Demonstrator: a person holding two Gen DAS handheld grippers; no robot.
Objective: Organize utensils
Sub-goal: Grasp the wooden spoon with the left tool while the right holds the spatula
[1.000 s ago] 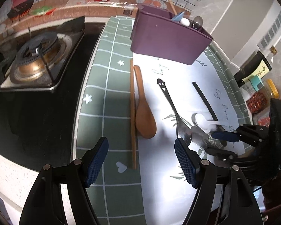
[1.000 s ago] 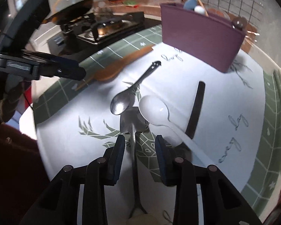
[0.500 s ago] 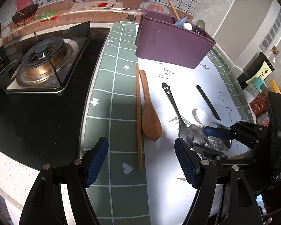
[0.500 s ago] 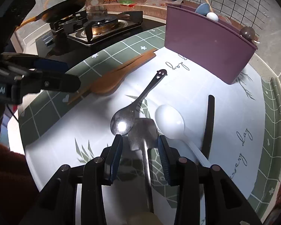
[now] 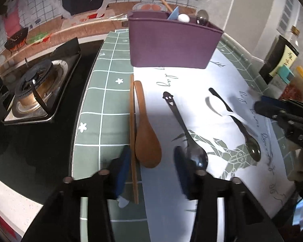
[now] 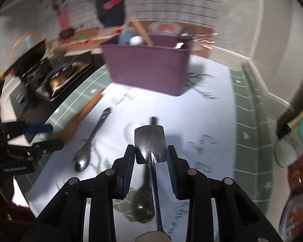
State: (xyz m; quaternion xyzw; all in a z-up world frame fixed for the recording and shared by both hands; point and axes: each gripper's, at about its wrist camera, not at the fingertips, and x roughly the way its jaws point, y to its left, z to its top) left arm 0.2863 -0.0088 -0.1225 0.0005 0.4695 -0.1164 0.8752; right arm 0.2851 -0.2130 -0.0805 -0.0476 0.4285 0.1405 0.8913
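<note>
Two hand-held grippers work over the tabletop, and you carry one in each hand. Your right hand-held gripper (image 6: 150, 153) has the flat steel spatula (image 6: 149, 142) between its blue pads, the blade clear of the white printed mat (image 6: 204, 109) and its thin handle running back toward the camera; the jaws are closing on the blade's edges, though I cannot tell whether the pads press it. Your left hand-held gripper (image 5: 152, 164) hangs low near the front edge of the tabletop, jaws closing and about half apart, with the bowl of the brown wooden spoon (image 5: 146, 133) between them and nothing gripped. One long wooden chopstick (image 5: 133, 137) lies just beside that spoon, on its stove side. Right of these lie the dark metal spoon with a smiling face on its handle (image 5: 183, 129) and another dark spoon (image 5: 238, 123). At the back edge stands the purple plastic utensil bin (image 5: 171, 44), already holding several utensils.
</note>
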